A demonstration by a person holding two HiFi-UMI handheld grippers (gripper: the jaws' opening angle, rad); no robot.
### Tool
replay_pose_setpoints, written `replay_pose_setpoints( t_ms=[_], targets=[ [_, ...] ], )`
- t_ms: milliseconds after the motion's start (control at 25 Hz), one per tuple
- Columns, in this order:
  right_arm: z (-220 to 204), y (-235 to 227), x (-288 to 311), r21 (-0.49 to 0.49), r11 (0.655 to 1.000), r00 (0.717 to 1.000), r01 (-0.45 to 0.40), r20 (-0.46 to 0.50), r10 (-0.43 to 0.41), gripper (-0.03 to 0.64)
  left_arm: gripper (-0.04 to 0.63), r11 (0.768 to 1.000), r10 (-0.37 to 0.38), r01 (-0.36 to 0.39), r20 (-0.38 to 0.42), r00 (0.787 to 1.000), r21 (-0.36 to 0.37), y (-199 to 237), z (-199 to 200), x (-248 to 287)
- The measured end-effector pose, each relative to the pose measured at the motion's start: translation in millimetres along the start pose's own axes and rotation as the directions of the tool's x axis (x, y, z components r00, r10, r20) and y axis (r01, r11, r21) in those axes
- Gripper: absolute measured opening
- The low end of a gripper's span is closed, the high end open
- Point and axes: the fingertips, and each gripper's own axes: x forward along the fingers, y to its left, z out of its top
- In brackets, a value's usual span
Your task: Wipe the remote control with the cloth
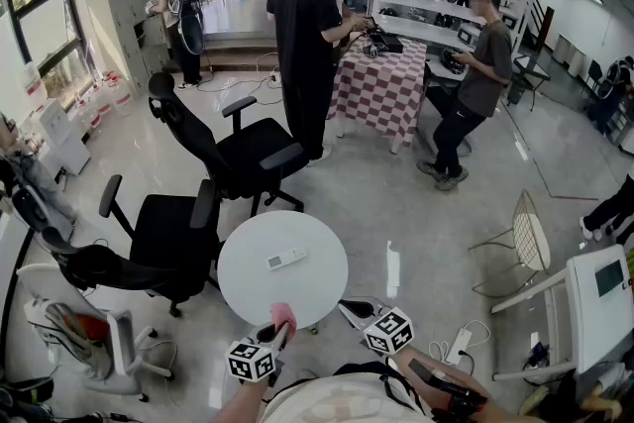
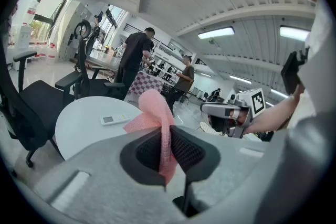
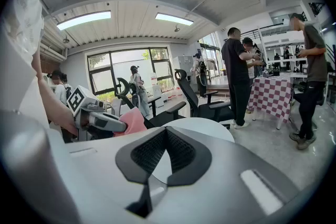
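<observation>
Ahead, remote control (image 1: 286, 259) on table (image 1: 248, 284), cloth (image 2: 155, 110) clamped in jaws of left gripper (image 2: 167, 138)

Low in the centre of the head view, a round table (image 1: 238, 282) carries the remote control (image 1: 286, 259) near its middle. At the table's bottom rim, the cloth (image 1: 283, 316) sits between the jaws of the left gripper (image 1: 278, 332). The right gripper (image 1: 347, 309) lies just right of it, off the table's lower-right edge and apart from the cloth. The near office chair (image 1: 163, 243) stands left of the table, the far office chair (image 1: 243, 154) above it. Upper centre, a standing person (image 1: 302, 25) and a second person (image 1: 480, 64) flank a draped table (image 1: 381, 84). A third person (image 1: 178, 15) stands at upper left.
</observation>
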Motion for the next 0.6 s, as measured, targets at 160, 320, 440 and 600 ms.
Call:
replay_pose_setpoints(
  t_ms=[160,320,440,600],
  targets=[
    [3,-7,-5,-0.005,1.000,1.000,-0.003,-0.001,0.003,0.006,0.028,1.000,0.001,-0.001,0.024,1.000,0.012,-6,10,7],
    [0,-7,-7,-0.013,1.000,1.000,-0.017,-0.010,0.017,0.006,0.028,1.000,0.018,-0.018,0.036,0.999,-0.008,-8,6,5],
    [-5,-5,-13,-0.004,1.000,1.000,-0.014,-0.015,0.014,0.006,0.028,0.999,0.028,-0.027,0.033,0.999,-0.029,-14,-5,1],
    [-6,-9,-23,0.006,1.000,1.000,0.003,0.004,-0.003,0.006,0.028,0.999,0.036,-0.035,0.036,0.999,-0.035,-19,-14,-1]
  ],
)
